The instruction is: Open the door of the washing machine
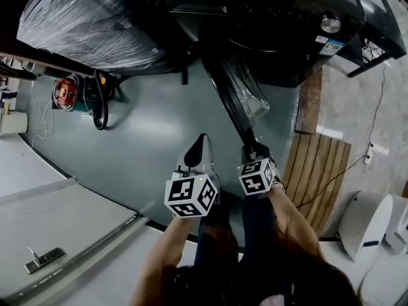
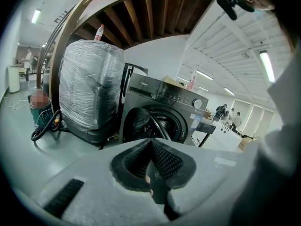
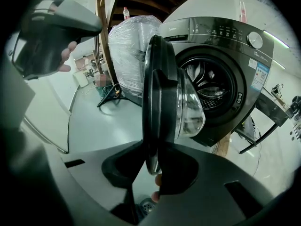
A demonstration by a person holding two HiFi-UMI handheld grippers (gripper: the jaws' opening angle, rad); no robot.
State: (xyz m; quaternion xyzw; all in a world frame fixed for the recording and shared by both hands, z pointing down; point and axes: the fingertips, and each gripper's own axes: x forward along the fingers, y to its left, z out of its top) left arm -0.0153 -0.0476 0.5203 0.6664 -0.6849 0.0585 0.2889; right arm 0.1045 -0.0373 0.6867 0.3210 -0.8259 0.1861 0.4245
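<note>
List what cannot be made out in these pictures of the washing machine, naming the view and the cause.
- Wrapped bulk, left gripper view: plastic film hides what it is.
- Washing machine panel labels, every view: too small.
- Drum, head view: lost in darkness.
- The machine's foot, left gripper view: behind the left gripper body.

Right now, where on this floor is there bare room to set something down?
The grey-green floor left of the open dark glass door is bare, bordered by the plastic-wrapped appliance and black hose. Right of it, a slatted wooden board crowds the floor.
</note>
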